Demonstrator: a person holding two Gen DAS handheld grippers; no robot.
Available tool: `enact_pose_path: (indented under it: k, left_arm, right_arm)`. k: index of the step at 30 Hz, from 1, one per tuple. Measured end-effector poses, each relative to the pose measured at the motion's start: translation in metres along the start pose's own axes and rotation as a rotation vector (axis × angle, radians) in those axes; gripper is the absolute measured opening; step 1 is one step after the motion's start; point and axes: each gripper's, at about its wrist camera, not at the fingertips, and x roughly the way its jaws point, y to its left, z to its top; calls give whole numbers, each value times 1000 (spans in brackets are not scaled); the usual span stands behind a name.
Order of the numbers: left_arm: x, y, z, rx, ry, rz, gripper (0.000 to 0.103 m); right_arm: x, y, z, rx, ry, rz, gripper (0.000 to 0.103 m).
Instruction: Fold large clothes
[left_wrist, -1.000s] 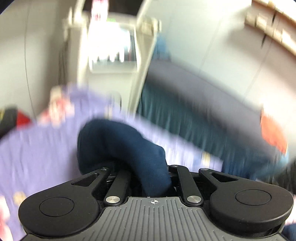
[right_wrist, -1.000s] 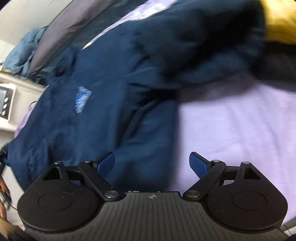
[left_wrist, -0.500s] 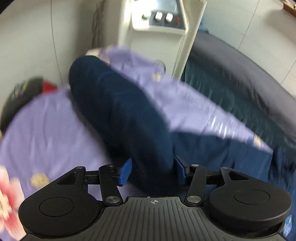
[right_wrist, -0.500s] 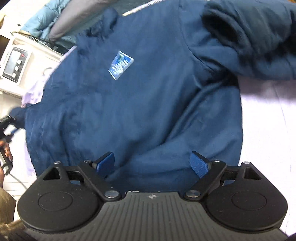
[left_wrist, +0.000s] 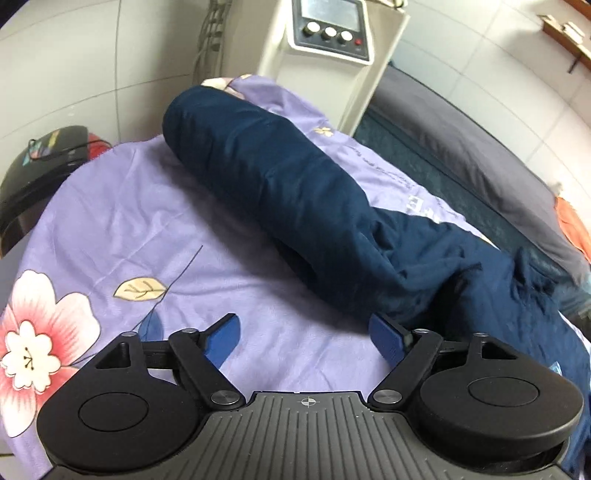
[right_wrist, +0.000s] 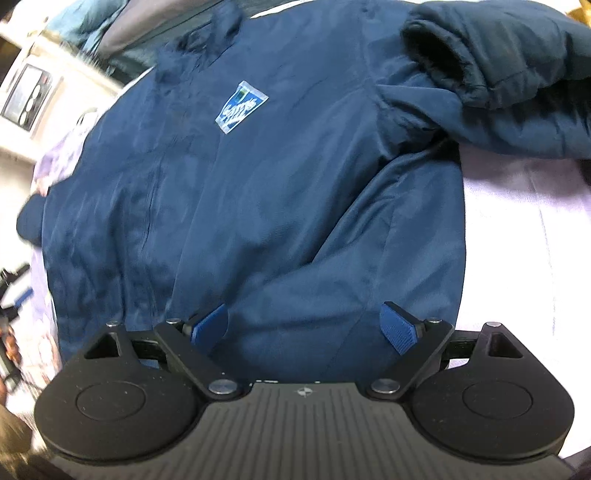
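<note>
Navy jacket (right_wrist: 258, 192) lies spread on the lilac floral bedsheet (left_wrist: 122, 221), front up, chest patch (right_wrist: 241, 106) showing. Laid flat like this, I judge, so the sleeves can be brought in over the body before the big folds.

My left gripper (left_wrist: 304, 338): jaws wide apart, holding nothing, hanging just above bare sheet. The right-hand pad (left_wrist: 386, 338) sits just beside the jacket's edge; I cannot tell if it touches. The left sleeve (left_wrist: 266, 162) runs away from me, stretched out straight, cuff end toward the white machine (left_wrist: 332, 44) by the wall. Its long axis goes from near my claw diagonally up and left across the sheet.

My right gripper (right_wrist: 304, 325): jaws equally wide, nothing gripped, poised over the hem side of the body. From here the jacket's long axis runs hem near me to collar (right_wrist: 207, 37) far, slightly tilted left. The other sleeve (right_wrist: 517, 74) is bunched at upper right, cuff opening turned back toward the chest.

Probable next job: straighten that bunched sleeve.
</note>
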Motion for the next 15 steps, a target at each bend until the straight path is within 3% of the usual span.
enact_pose_path:
  k: [4, 9, 11, 13, 14, 15]
  left_arm:
    - [-6, 10, -24, 20, 69, -55, 103]
    - [-13, 10, -67, -3, 180, -183, 103]
    - [-12, 5, -84, 9, 216, -211, 103]
    - [-6, 2, -101, 7, 266, -230, 103]
    - [0, -1, -109, 6, 301, -228, 103]
    - [5, -6, -117, 23, 329, -211, 103]
  right_arm:
    - [3, 6, -21, -82, 61, -52, 93]
    - [13, -14, -50, -39, 178, -47, 91]
    - [17, -25, -58, -14, 207, -16, 80]
    - [20, -32, -64, 12, 221, 29, 50]
    - [22, -35, -67, 22, 229, 45, 41]
    - [22, -36, -70, 28, 236, 58, 20]
